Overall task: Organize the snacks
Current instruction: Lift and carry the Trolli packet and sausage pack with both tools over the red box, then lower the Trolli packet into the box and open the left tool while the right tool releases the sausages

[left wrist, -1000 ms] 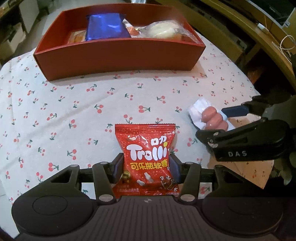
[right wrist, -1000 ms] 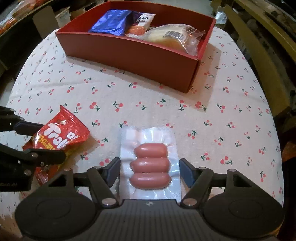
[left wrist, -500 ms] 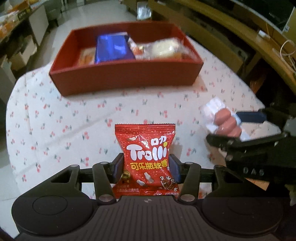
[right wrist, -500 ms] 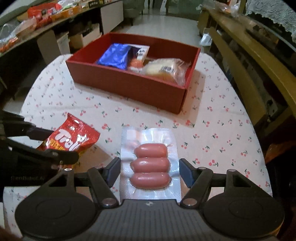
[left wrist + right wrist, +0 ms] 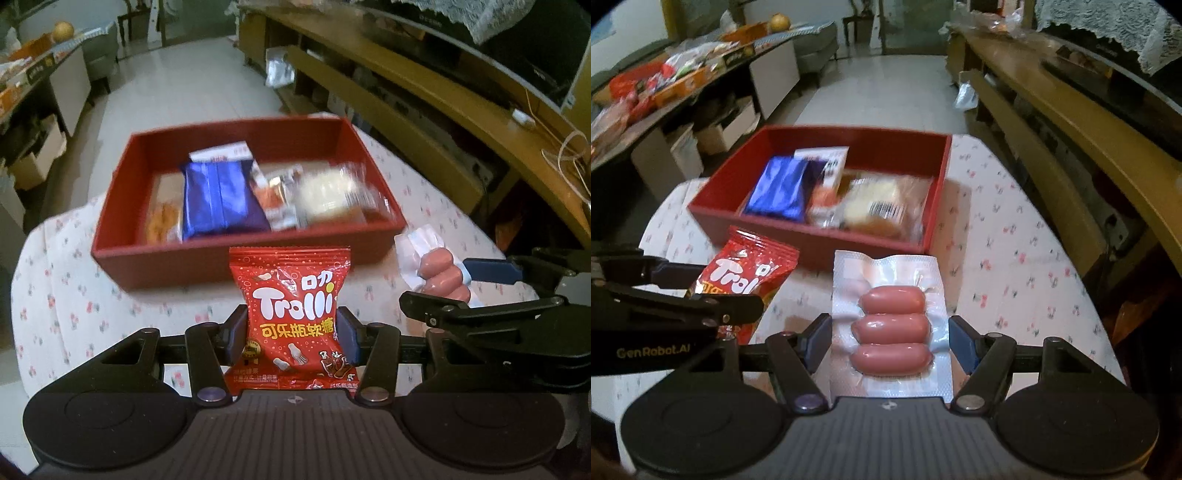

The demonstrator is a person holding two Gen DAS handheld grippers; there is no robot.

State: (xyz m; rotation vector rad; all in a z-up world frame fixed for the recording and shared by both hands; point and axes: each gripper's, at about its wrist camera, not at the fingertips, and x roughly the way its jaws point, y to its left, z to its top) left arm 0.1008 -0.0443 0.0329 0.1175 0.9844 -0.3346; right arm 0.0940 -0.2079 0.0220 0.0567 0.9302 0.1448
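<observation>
My left gripper (image 5: 291, 332) is shut on a red Trolli gummy bag (image 5: 293, 314) and holds it in the air in front of the red box (image 5: 240, 269). My right gripper (image 5: 890, 332) is shut on a clear sausage pack (image 5: 890, 321) with three pink sausages, also lifted. The box holds a blue packet (image 5: 221, 197), an orange snack, a small white-red packet and a wrapped bun (image 5: 328, 195). Each gripper shows in the other's view: the right one (image 5: 491, 273) to the right, the left one (image 5: 676, 273) with the bag (image 5: 746, 273) to the left.
The box (image 5: 827, 240) stands on a round table with a cherry-print cloth (image 5: 74, 302). A wooden bench or shelf unit (image 5: 424, 110) runs along the right. A low counter with more snacks (image 5: 665, 77) stands at the back left, across tiled floor.
Both grippers have risen from the table with their packs and look down into the box from higher up. The grips on both packs are unchanged.
</observation>
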